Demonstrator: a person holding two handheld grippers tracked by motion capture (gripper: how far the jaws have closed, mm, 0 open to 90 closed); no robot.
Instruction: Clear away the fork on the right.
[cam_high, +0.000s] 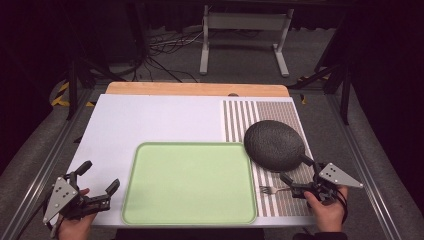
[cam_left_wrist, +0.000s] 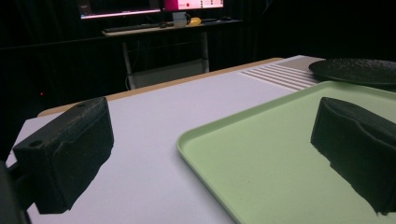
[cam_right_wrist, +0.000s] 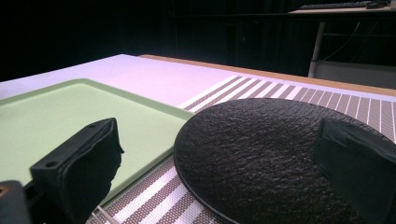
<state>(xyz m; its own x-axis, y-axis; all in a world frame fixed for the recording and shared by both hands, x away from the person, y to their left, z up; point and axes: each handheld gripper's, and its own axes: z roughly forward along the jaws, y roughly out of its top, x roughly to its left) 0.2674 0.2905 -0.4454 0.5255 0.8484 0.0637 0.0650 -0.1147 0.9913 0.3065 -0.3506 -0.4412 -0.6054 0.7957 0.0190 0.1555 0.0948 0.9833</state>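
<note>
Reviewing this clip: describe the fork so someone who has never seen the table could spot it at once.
Find the striped placemat on the table's right side, with the dark round plate on it. The fork lies on the mat's near part, between the green tray and the right gripper. It is the one thin, silvery item there.

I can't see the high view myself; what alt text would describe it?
A person's hands hold two open grippers, left gripper and right gripper, at the near edge of a white table. Between them lies an empty green tray; a black plate and a fork sit on a striped placemat.
</note>
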